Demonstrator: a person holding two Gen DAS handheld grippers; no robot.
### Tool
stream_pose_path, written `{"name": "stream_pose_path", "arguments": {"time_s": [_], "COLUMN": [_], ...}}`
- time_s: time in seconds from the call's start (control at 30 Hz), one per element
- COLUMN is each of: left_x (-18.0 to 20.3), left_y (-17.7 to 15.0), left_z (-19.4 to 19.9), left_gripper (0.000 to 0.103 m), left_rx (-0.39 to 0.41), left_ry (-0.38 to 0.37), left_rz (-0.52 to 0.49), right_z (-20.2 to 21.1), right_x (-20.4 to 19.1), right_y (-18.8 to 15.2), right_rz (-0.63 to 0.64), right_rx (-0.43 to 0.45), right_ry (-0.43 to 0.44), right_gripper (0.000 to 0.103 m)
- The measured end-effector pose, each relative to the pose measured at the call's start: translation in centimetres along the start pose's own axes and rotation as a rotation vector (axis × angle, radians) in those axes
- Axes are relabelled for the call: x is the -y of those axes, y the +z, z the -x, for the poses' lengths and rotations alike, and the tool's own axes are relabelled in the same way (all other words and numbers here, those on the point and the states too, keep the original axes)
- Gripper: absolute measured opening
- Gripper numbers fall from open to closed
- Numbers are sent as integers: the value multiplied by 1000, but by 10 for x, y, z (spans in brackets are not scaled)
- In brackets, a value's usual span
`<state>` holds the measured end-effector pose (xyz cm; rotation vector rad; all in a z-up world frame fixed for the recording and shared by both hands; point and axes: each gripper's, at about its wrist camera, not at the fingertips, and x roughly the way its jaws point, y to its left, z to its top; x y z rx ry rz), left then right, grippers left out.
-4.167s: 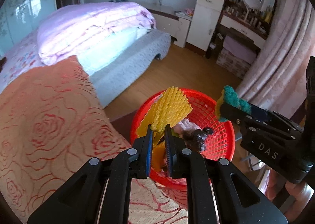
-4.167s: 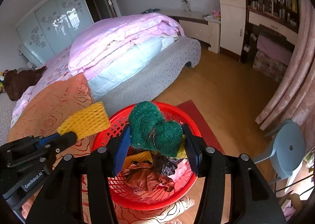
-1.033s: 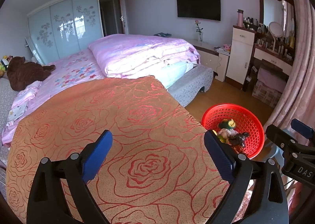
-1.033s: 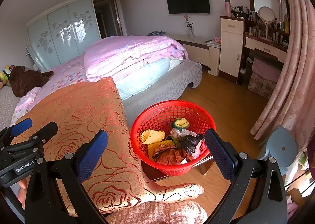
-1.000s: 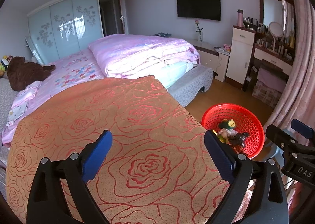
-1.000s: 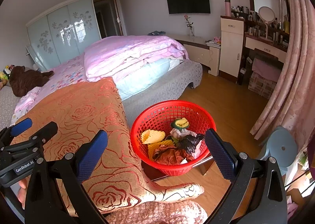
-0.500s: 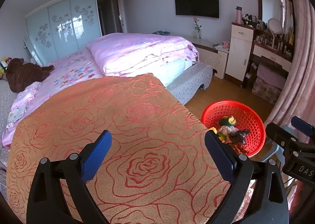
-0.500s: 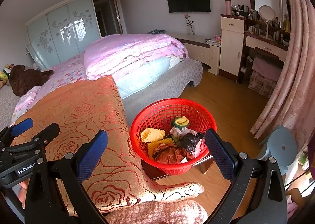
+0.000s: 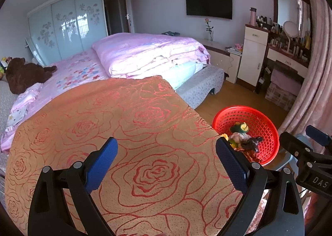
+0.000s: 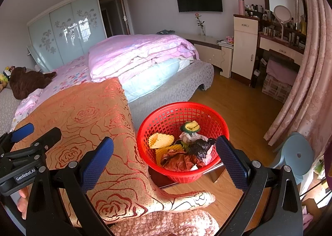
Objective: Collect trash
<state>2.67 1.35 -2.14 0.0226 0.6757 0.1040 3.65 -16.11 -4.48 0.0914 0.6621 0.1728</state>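
**Both grippers empty, trash in the basket**

Now your left gripper (image 9: 165, 158) was spread wide with nothing between its blue pads (image 9: 100, 160) — it hung over the orange rose-patterned cover (image 9: 128, 132) with no trash showing on it. Your right gripper (image 10: 165, 158) was just as wide apart and just as empty, pointed toward the red basket (image 10: 182, 109), which sat on the wooden floor (image 10: 238, 107) just beside the edge of that cover.

You had the trash in the basket: a yellow foam net (image 10: 160, 139), a green and yellow sponge (image 10: 191, 126), a crumpled black bag (image 10: 200, 146) and a brown wrapper (image 10: 178, 160) lay heaped together there. From your left wrist view the same basket (image 9: 267, 132) showed at the right, past the corner of the cover, with your right gripper (image 9: 307, 151) near it.

Behind lay the bed with a folded pink quilt (image 9: 149, 53) — a brown teddy bear (image 9: 22, 74) rested at its far left. A blue stool (image 10: 296, 155) stood by the pink curtain (image 10: 311, 80), well apart from the basket.
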Motion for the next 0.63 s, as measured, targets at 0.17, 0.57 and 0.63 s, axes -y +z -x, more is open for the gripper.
{"name": "stream_pose_path", "arguments": {"time_s": [0.17, 0.57, 0.63], "left_x": [-4, -41, -62], "left_y": [0, 0, -6], "left_z": [3, 16, 16], "left_gripper": [92, 92, 92], "left_rx": [15, 26, 17], "left_ry": [-27, 54, 109], "left_rz": [17, 68, 95], "right_z": [-1, -11, -16], "right_x": [1, -19, -40], "right_y": [-4, -22, -32], "right_rz": [0, 63, 116], "right_rx": [-5, -55, -87], "right_ry": [-3, 39, 83], "right_gripper": [96, 96, 96]}}
